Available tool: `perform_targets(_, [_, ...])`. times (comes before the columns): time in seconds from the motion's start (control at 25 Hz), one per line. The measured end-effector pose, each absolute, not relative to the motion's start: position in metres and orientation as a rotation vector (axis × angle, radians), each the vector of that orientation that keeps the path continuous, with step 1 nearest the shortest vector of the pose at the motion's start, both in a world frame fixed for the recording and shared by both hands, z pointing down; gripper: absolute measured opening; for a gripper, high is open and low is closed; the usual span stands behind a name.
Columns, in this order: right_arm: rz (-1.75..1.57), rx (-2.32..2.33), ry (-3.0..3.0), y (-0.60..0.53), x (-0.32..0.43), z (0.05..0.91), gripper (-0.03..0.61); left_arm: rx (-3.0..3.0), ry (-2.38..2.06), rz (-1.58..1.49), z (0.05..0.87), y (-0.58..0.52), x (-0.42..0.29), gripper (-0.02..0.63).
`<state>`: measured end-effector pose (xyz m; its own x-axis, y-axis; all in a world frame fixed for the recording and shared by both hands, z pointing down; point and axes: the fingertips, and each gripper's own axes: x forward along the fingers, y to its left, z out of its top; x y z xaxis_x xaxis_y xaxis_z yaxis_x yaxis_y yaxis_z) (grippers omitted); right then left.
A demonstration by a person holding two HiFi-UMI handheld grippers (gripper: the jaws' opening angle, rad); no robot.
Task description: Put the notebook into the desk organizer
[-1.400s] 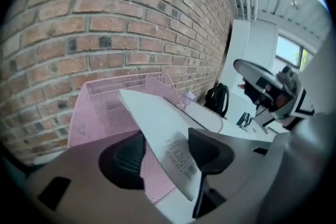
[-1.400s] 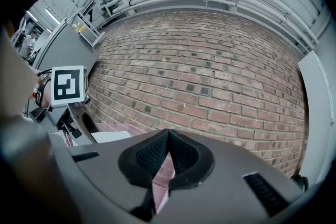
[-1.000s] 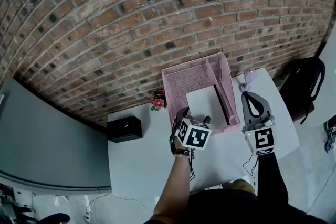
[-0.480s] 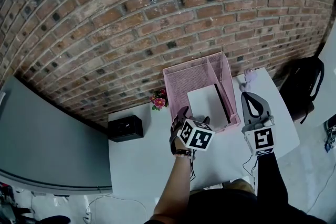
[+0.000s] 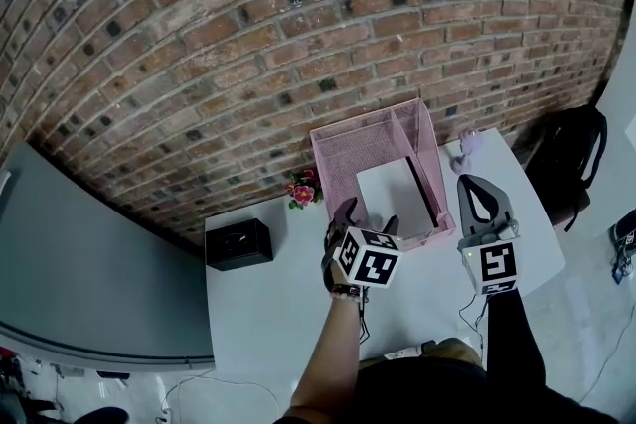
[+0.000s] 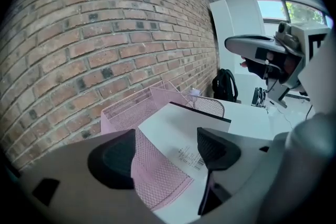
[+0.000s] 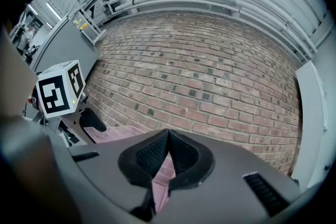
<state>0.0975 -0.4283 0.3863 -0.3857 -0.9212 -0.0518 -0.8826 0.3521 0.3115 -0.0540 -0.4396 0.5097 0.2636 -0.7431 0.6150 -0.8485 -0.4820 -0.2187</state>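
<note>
A pink mesh desk organizer [image 5: 343, 149] stands on the white table against the brick wall. The white notebook [image 5: 388, 194] with a black spine leans in its wide left compartment and juts over the front wall. My left gripper [image 5: 366, 221] hovers open just in front of the organizer, apart from the notebook. In the left gripper view the notebook [image 6: 181, 134] and the organizer [image 6: 157, 176] lie beyond the left gripper [image 6: 165, 157]. My right gripper [image 5: 471, 184] hangs shut and empty to the organizer's right. In the right gripper view the right gripper [image 7: 168, 152] has its pads pressed together.
A black box [image 5: 237, 243] sits at the table's [image 5: 258, 313] left, with a small flower bunch [image 5: 299, 194] beside the organizer. A purple object [image 5: 470, 146] lies at the far right corner. A black backpack [image 5: 571, 164] stands on the floor beyond the table's right edge.
The left gripper has shifted and tilted very slightly in front of the organizer. The notebook and the right gripper have stayed where they were.
</note>
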Motion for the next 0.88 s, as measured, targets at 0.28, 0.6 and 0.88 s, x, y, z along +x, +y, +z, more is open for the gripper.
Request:
perform_targets(0.28, [-0.424,1.750,-2.377,-0.407,0.100,0.385,0.020,2.465,-1.506,0.926,0.495,-0.425,-0.056,0.351])
perform_targets(0.6, [-0.415,1.794,-2.326,-0.373,0.103,0.392,0.020,2.563,-1.520,0.823,0.482,-0.404,-0.056,0.351])
perform_targets(0.88, [-0.420,1.842,-2.299,-0.353,0.116,0.384,0.021,2.635,-1.565,0.684,0.455,-0.392,-0.046,0.351])
